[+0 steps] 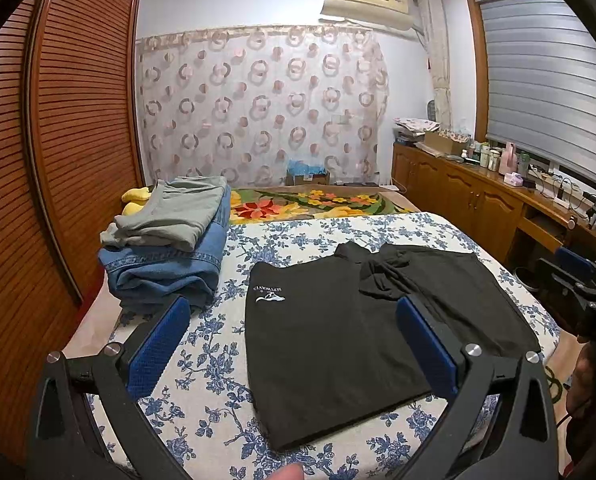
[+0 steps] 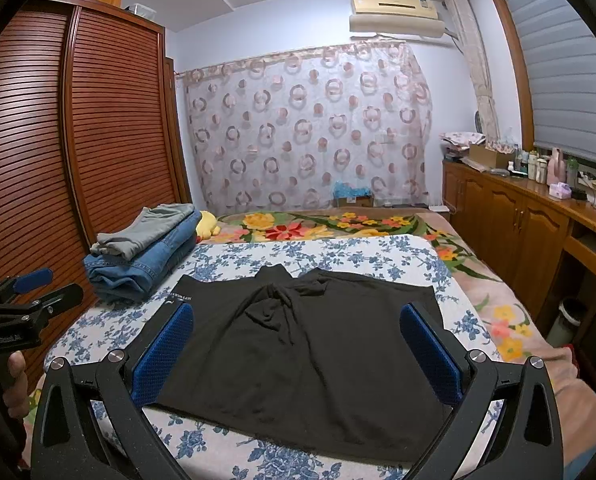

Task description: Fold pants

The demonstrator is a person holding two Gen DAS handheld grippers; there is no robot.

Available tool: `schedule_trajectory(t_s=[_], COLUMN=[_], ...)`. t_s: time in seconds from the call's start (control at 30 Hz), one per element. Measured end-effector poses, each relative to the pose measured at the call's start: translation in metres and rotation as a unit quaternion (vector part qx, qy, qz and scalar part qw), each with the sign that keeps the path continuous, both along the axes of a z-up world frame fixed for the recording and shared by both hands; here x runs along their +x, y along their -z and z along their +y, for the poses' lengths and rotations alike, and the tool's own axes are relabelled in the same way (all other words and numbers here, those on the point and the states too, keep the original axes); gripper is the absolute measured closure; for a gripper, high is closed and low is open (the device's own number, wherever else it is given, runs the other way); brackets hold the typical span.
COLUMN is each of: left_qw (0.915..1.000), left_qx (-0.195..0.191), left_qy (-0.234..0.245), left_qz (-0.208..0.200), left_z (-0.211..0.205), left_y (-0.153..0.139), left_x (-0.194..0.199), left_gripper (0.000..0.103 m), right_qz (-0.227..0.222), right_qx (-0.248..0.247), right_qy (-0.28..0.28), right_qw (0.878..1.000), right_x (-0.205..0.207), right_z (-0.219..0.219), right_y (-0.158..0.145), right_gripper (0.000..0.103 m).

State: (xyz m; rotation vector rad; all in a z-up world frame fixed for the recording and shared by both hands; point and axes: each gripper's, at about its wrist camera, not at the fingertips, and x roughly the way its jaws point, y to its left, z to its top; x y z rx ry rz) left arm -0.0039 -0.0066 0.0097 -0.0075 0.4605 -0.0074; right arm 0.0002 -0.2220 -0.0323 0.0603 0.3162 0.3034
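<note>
I see the black pants (image 2: 305, 356) lying flat on the blue-flowered bed cover (image 1: 218, 400), already folded over, with a white logo near their left edge. My left gripper (image 1: 294, 344) hangs over their left part and my right gripper (image 2: 307, 350) over the middle, both sets of fingers spread wide and holding nothing. Folded jeans (image 1: 166, 272) topped by a grey garment (image 1: 174, 216) sit at the bed's left side.
</note>
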Motion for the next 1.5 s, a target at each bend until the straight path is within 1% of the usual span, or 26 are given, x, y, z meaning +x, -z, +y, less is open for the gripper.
schedule_trajectory(t_s=[0.1, 1.5], left_qw=[1.0000, 1.0000], left_qx=[0.000, 0.000], left_qy=[0.001, 0.001], left_qz=[-0.003, -0.004], left_z=[-0.0044, -0.0044], left_y=[-0.0045, -0.0053], left_x=[-0.0063, -0.0074], left_gripper=[0.000, 0.000], right_qz=[0.000, 0.000], right_qx=[0.000, 0.001], right_qy=[0.000, -0.003], right_qw=[1.000, 1.000], right_x=[0.0002, -0.0004], right_z=[0.0001, 0.0027], right_y=[0.0001, 0.0007], right_gripper=[0.000, 0.000])
